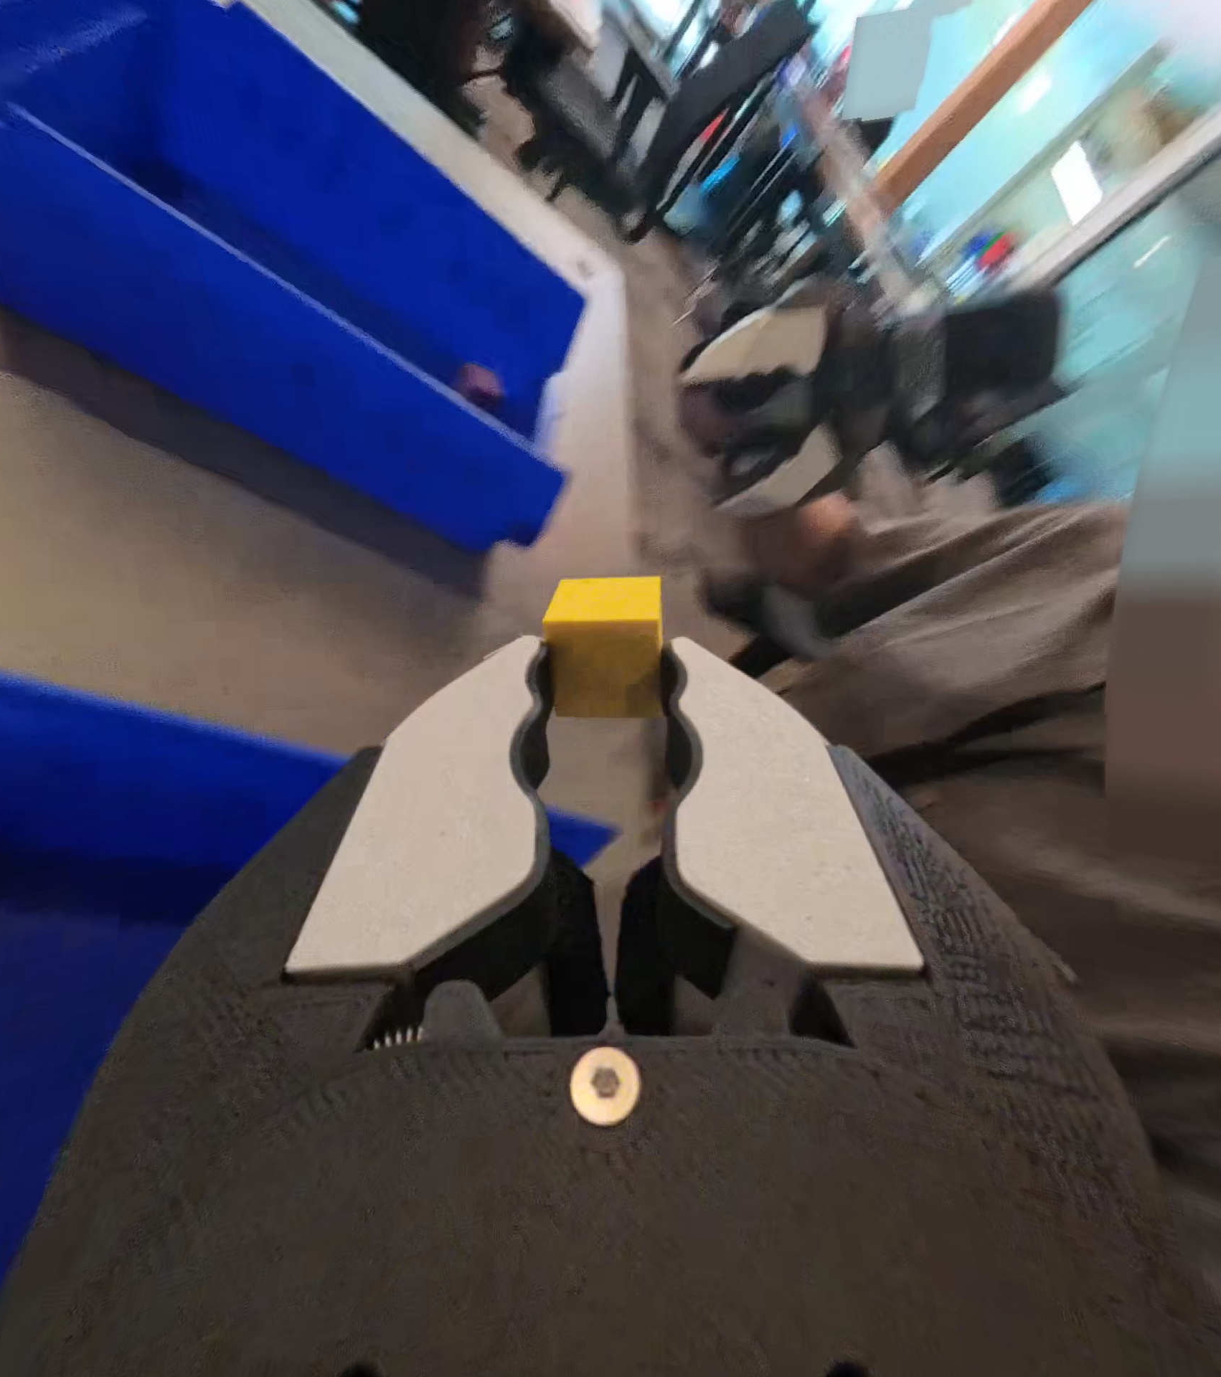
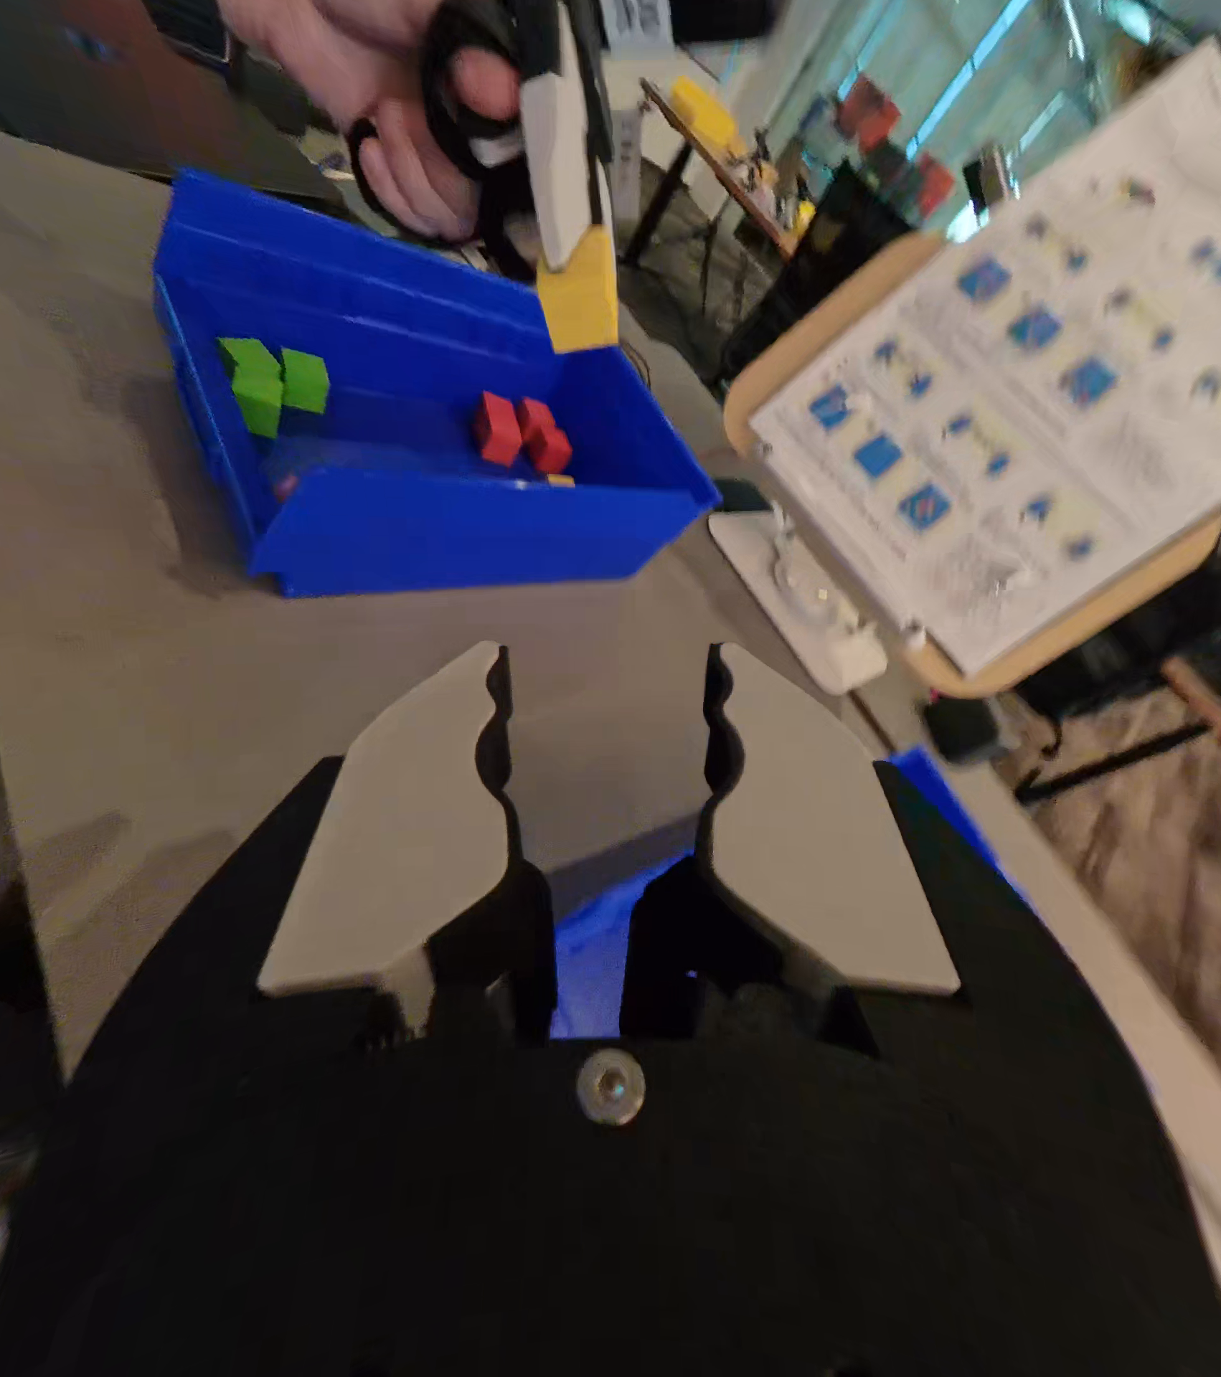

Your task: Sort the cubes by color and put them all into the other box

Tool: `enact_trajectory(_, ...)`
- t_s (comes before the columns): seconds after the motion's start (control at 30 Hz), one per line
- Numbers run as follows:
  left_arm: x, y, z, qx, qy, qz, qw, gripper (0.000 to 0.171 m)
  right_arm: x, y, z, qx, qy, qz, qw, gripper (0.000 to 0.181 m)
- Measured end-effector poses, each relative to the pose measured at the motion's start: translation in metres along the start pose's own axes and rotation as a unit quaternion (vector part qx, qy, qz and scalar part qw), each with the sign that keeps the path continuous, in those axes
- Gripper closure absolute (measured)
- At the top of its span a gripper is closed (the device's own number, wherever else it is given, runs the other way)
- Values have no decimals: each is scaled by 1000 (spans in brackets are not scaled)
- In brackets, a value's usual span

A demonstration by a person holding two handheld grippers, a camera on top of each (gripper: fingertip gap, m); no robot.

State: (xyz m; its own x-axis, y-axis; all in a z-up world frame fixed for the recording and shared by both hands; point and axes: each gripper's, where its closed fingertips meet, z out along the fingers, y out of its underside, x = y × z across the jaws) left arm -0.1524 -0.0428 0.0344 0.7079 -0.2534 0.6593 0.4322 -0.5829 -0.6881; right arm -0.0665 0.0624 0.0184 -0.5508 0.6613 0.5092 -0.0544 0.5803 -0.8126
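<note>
My left gripper point(image 1: 604, 659) is shut on a yellow block point(image 1: 604, 648), held in the air above the table edge. In the right wrist view that same gripper, held by a hand point(image 2: 399, 119), hangs over the far right corner of a blue bin point(image 2: 473, 536) with the yellow block point(image 2: 579, 298) at its tips. The bin holds green blocks point(image 2: 272, 387) on the left and red blocks point(image 2: 522, 436) on the right. My right gripper point(image 2: 604, 663) is open and empty, above bare grey table point(image 2: 145, 670) in front of the bin.
A blue bin point(image 1: 257, 298) lies ahead left in the left wrist view, and a second blue bin point(image 1: 71, 857) near left. A board with a printed sheet point(image 2: 1025, 402) stands on a white stand at the right. Another blue bin's edge point(image 2: 920, 775) shows under my right gripper.
</note>
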Motion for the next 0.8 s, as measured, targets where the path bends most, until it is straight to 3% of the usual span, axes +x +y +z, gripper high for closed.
enact_trajectory(0.07,27,1,18,9,69,-58,996,144,-6,-24,14,23,-17,-34,999,131)
enact_trajectory(0.17,49,4,41,8,115,-81,990,144,-12,-53,30,49,-31,-52,997,131)
enact_trajectory(0.4,76,1,68,25,169,-110,979,143,-25,-73,47,72,-43,-44,996,138)
enact_trajectory(0.47,76,2,73,23,173,-112,978,143,-28,-74,48,74,-43,-43,995,151)
enact_trajectory(0.6,74,2,76,31,168,-103,980,143,-27,-68,46,71,-33,-35,996,152)
enact_trajectory(0.7,74,-5,72,62,162,-91,981,117,-21,-65,41,66,-34,-31,997,152)
enact_trajectory(0.8,65,-13,51,102,90,-52,989,111,18,-43,31,-3,-25,-37,999,152)
